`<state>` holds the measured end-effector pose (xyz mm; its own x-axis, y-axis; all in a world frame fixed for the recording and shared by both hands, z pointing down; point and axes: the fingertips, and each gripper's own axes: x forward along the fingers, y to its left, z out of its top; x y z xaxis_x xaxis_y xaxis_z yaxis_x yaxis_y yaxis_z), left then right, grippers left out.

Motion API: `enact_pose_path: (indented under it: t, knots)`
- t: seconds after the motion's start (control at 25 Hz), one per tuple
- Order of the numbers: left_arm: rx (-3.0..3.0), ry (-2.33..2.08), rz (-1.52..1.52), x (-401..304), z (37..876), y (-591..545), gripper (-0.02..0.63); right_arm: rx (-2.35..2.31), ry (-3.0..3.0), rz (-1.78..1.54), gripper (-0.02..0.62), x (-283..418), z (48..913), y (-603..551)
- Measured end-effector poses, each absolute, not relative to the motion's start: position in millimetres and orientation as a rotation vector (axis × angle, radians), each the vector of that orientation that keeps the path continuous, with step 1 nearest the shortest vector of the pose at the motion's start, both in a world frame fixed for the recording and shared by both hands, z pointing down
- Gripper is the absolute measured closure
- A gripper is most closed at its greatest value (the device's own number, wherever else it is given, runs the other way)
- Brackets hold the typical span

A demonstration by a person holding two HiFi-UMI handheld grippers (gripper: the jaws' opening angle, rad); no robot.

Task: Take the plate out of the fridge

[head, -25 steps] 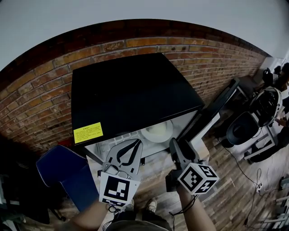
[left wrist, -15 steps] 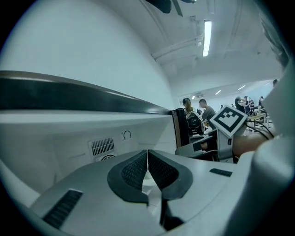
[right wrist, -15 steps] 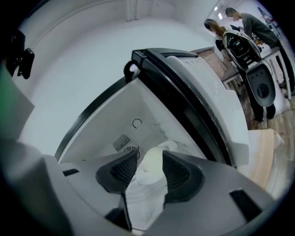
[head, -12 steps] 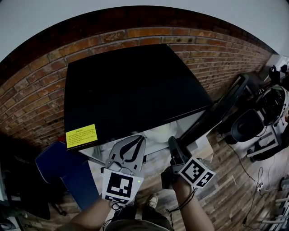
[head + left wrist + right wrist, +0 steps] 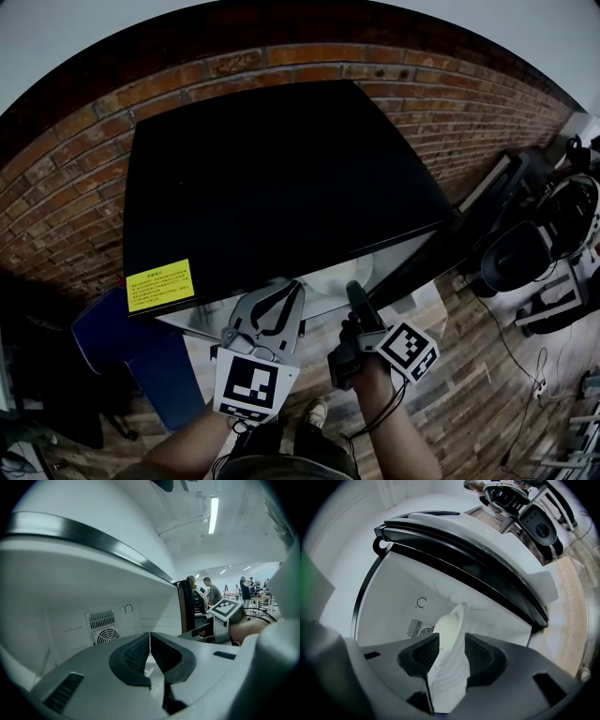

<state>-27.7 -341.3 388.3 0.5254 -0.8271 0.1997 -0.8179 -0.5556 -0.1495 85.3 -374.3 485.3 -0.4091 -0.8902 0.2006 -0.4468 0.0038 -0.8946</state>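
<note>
The black fridge (image 5: 272,187) stands against a brick wall (image 5: 75,187) on wooden floor (image 5: 487,375), its door (image 5: 487,202) open. My right gripper (image 5: 353,291) clamps the plate (image 5: 449,634) inside the fridge. My left gripper (image 5: 150,641) is closed and empty.

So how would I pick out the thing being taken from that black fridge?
Start at the boxy black fridge against the red brick wall, door open. In its white inside, the right gripper is shut on the edge of a round white plate. It is the only loose thing there; behind it are just a vent grille and bare walls.
</note>
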Motion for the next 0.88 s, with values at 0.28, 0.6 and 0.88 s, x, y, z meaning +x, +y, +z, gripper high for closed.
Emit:
enact_pose_path:
  t: [0.28,0.6,0.88]
  knots:
    - [-2.722,1.467,-0.414,-25,401,-341,0.588,-1.265,1.768,-1.501,0.449,70,499,-381]
    - [-2.715,1.503,-0.412,-36,402,-344,0.588,-1.192,1.633,-1.571,0.512,66,500,-387]
    - [-2.720,1.500,-0.421,-37,405,-339,0.588,-1.166,1.526,-1.628,0.548,66,501,-386]
